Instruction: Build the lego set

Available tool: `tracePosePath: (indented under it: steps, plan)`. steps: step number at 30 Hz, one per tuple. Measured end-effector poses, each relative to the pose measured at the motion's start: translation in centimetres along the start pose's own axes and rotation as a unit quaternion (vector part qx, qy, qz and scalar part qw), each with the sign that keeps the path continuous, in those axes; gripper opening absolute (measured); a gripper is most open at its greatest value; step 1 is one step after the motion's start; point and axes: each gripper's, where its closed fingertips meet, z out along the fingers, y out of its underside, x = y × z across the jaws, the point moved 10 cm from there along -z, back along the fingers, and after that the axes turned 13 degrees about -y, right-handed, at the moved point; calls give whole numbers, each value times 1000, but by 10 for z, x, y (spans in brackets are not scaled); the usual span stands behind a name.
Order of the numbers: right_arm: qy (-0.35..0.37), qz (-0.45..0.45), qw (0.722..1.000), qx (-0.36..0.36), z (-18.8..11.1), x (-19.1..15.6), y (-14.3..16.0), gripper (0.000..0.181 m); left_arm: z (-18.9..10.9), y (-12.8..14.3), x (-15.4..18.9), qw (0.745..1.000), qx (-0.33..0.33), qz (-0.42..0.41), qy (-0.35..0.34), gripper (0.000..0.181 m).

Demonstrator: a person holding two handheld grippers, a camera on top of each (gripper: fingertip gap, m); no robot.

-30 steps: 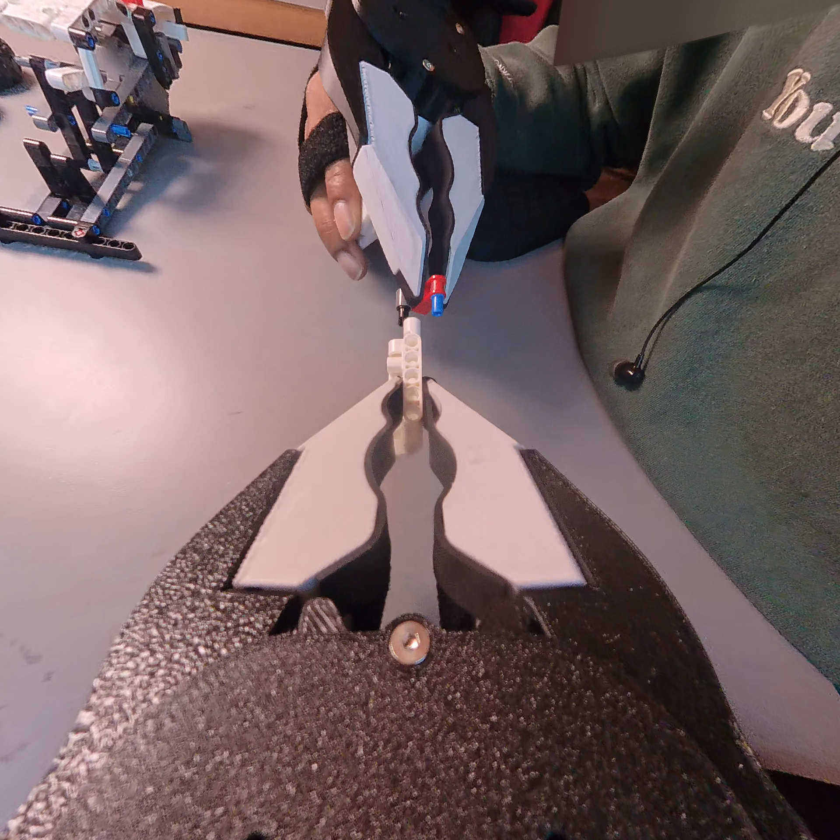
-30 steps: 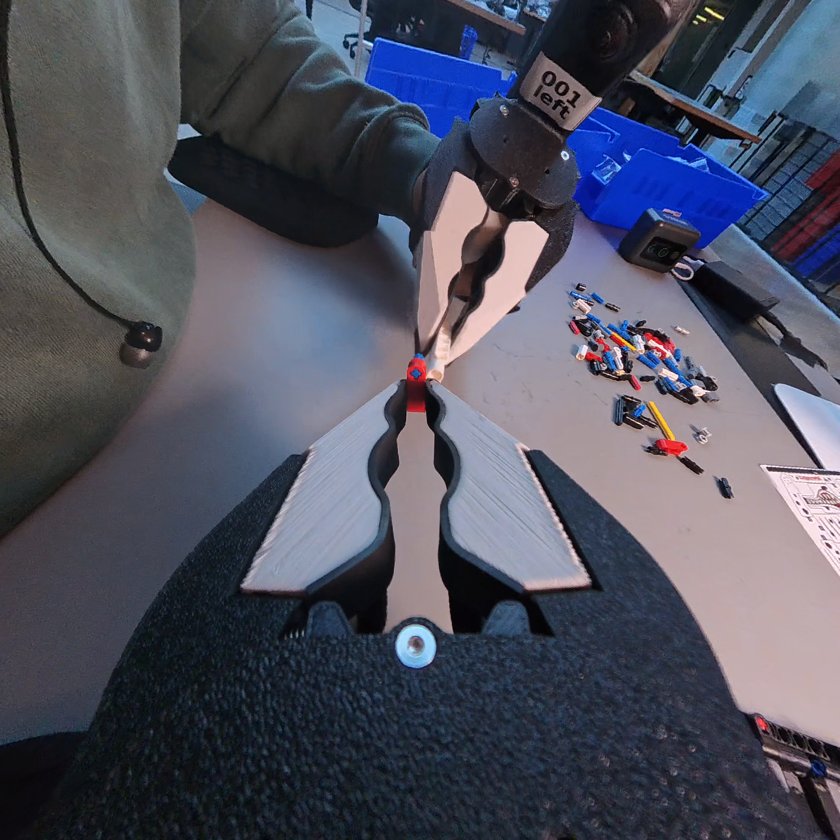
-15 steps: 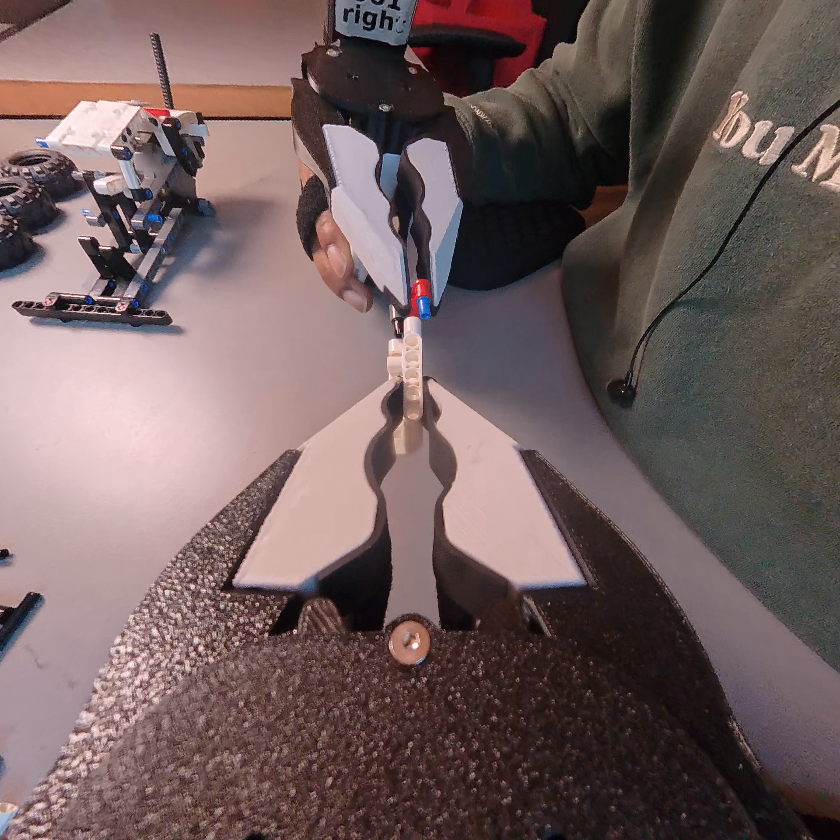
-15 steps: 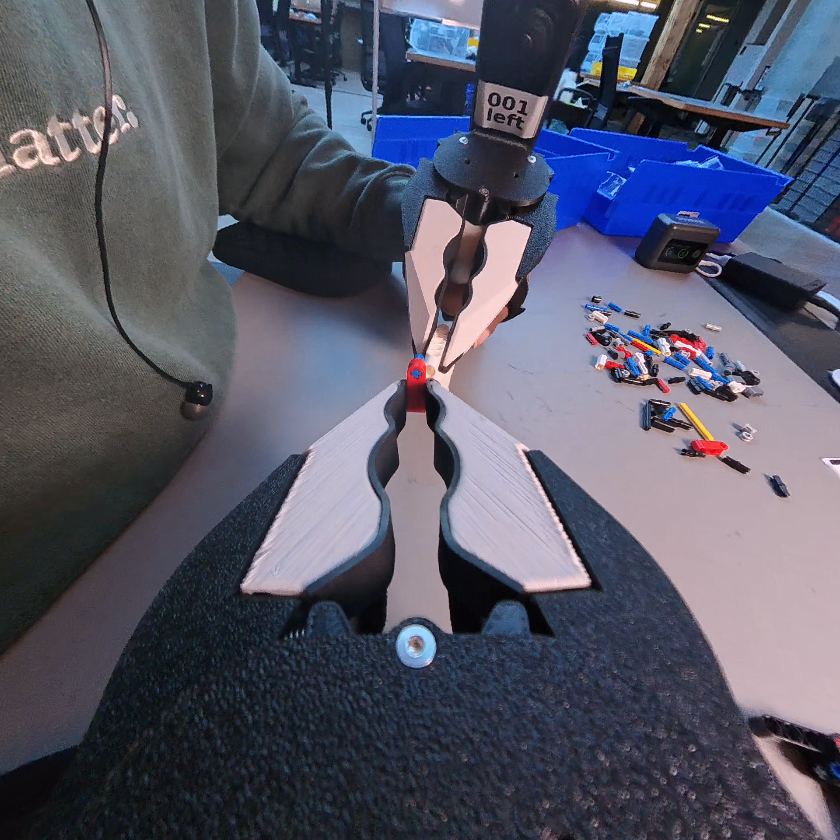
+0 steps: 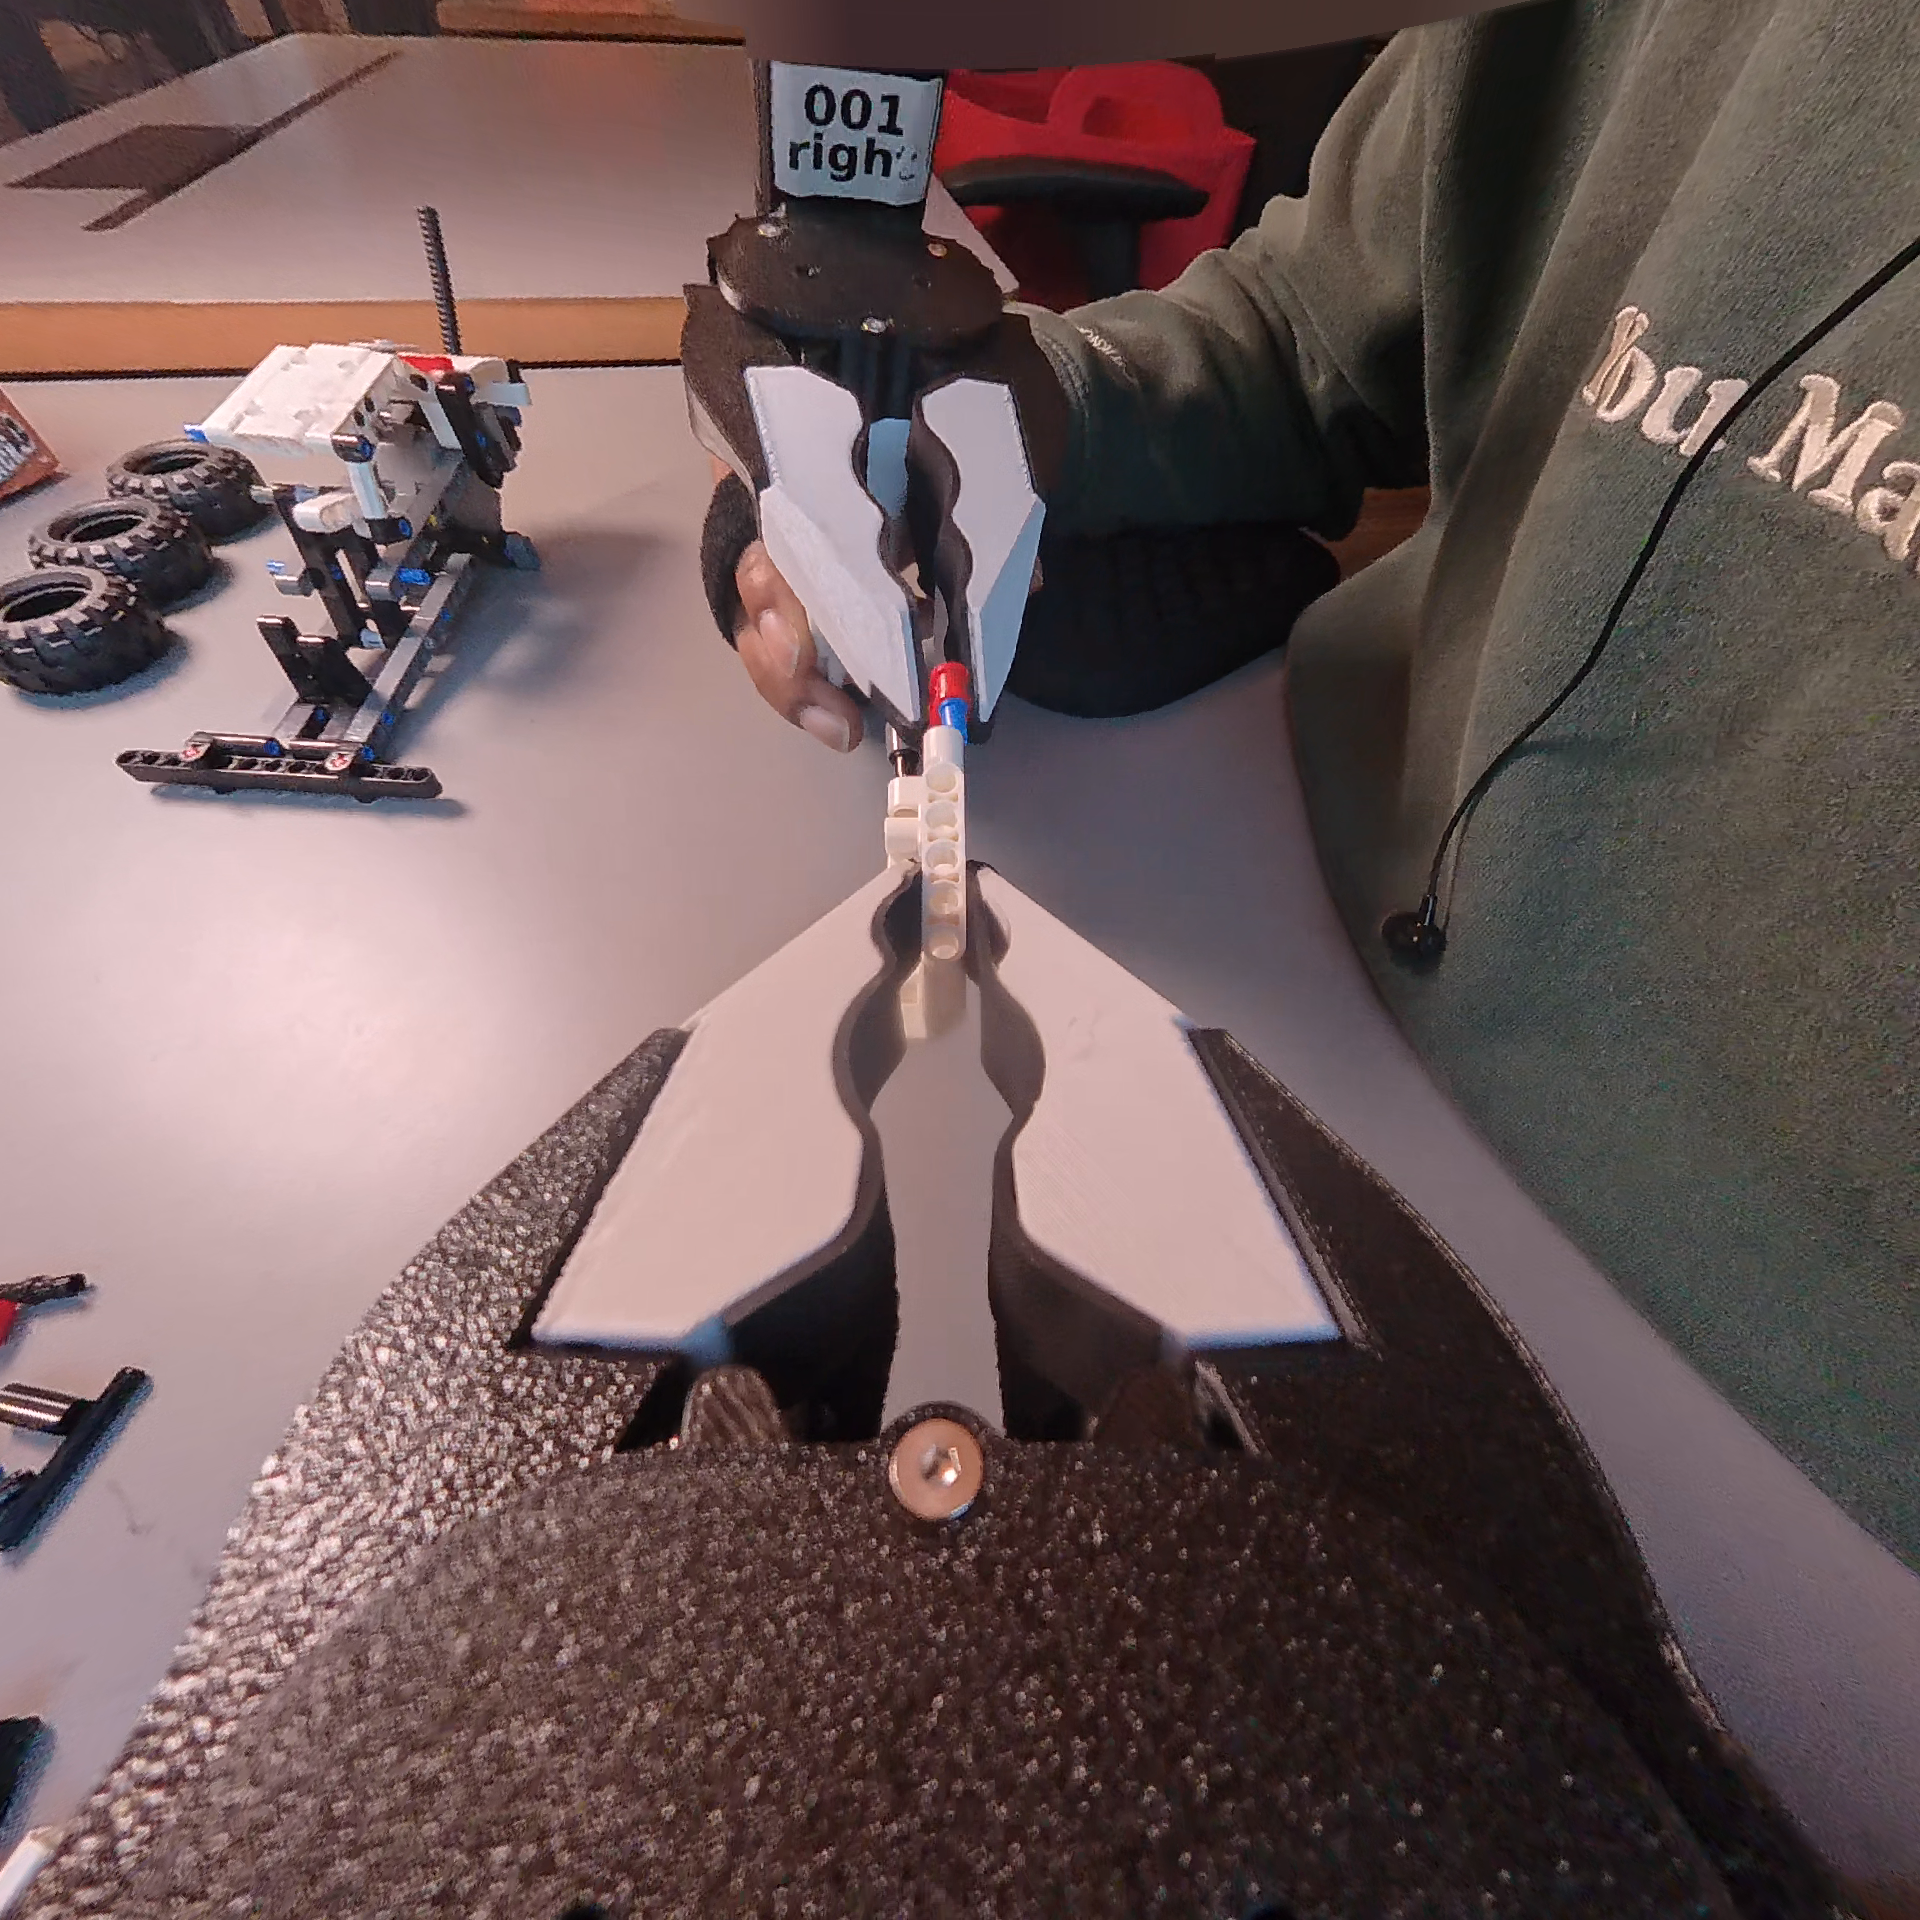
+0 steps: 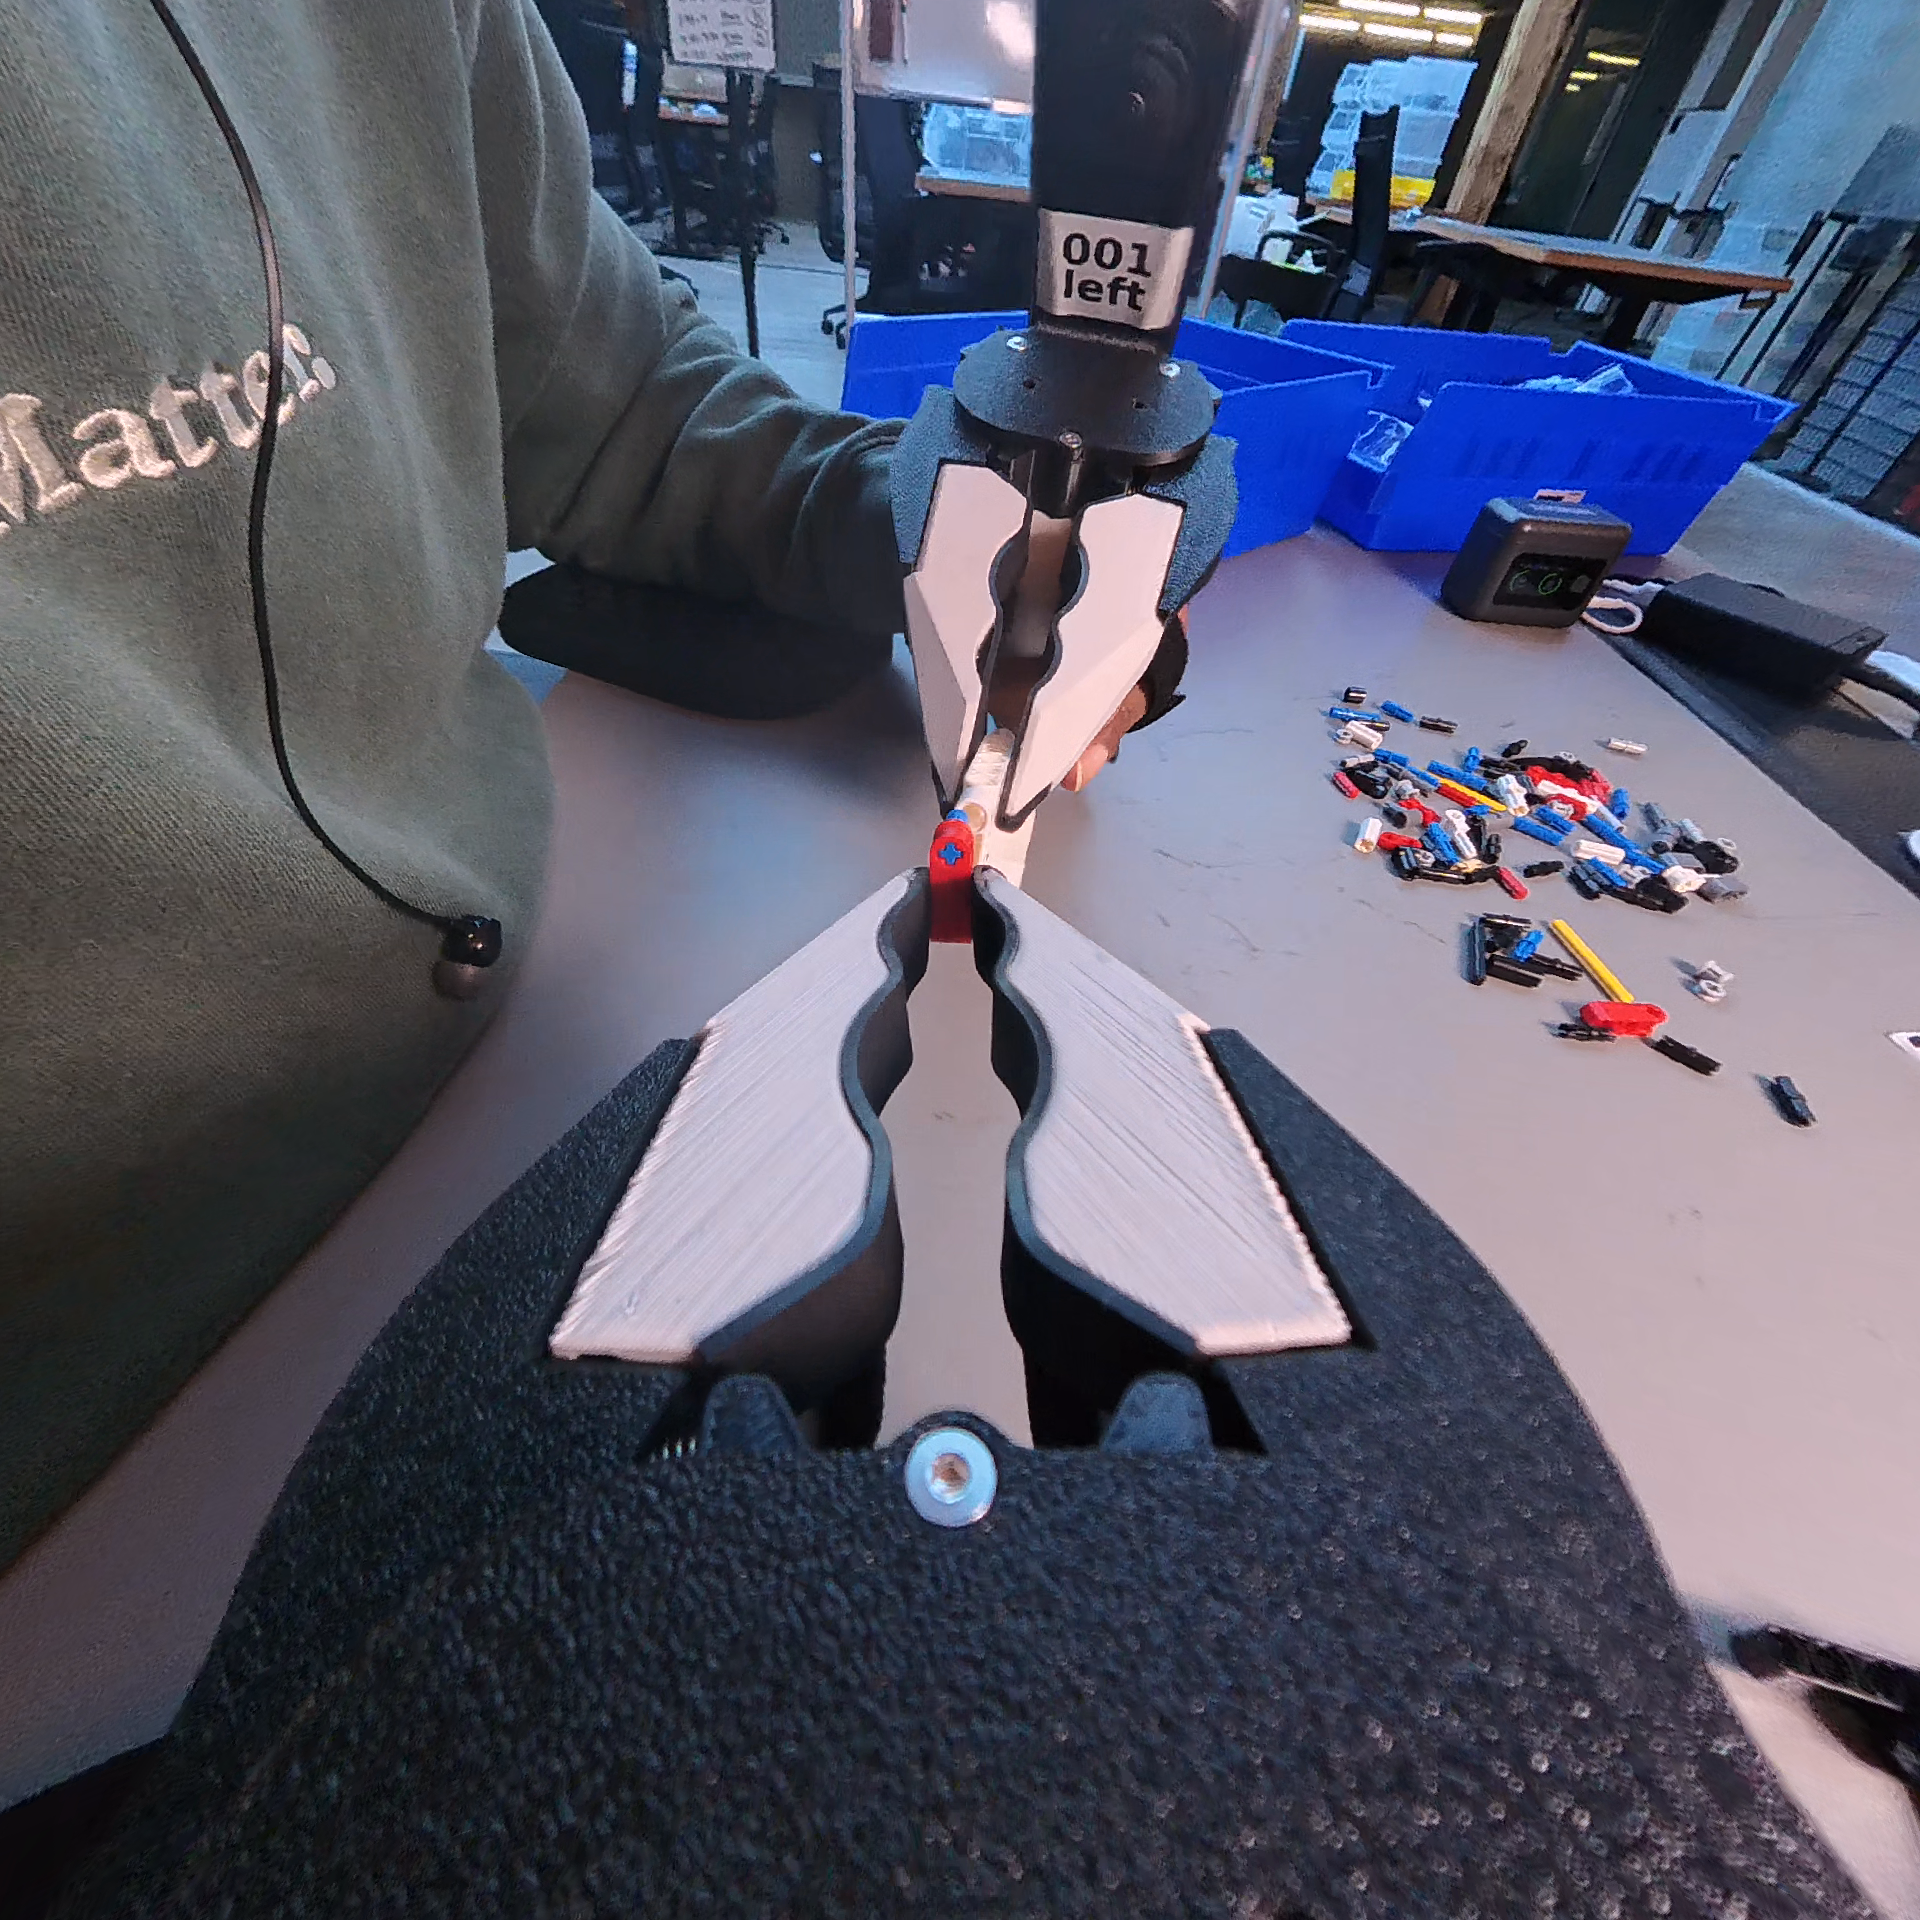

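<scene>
My left gripper (image 5: pixel 940 883) is shut on a white holed beam (image 5: pixel 935 862) that sticks out past its fingertips. My right gripper (image 6: pixel 951 883) is shut on a small red connector with a blue pin (image 6: pixel 951 878). The two grippers face each other tip to tip above the grey table. In the left wrist view the right gripper (image 5: pixel 940 707) holds the red and blue piece (image 5: pixel 948 696) against the far end of the white beam. In the right wrist view the left gripper (image 6: pixel 987 800) meets mine with the white beam (image 6: pixel 987 795).
A part-built white and black model (image 5: pixel 364 520) stands at the far left with three black tyres (image 5: pixel 104 561) beside it. A pile of small loose parts (image 6: pixel 1517 821) lies to the right. Blue bins (image 6: pixel 1538 457) and a dark device (image 6: pixel 1538 566) are at the back. The person's green sweatshirt (image 5: pixel 1662 727) is close by. My left and right fingertips are right by each other.
Both grippers have tilted up to a more level pose, so more of the room shows. The red and blue piece has closed onto the end of the white beam.
</scene>
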Motion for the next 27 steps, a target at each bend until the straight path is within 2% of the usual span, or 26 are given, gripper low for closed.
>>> tracePosePath:
  steps: [7, 17, 24, 27]
  plan:
    - [-4, 51, 998, 25, 0, 4, -2, 7, -3, -2, 1, 1000, 5, 8, -15, 6]
    - [9, 49, 999, -8, 3, 3, -3, 7, -4, -1, 3, 1000, 0, 9, -23, 6]
    - [2, 60, 998, -4, 2, 2, 0, 6, -1, 0, 6, 999, -9, 9, -30, 6]
    - [6, 48, 998, -31, 6, 3, 2, 7, 0, 1, 5, 999, -19, 6, -31, 6]
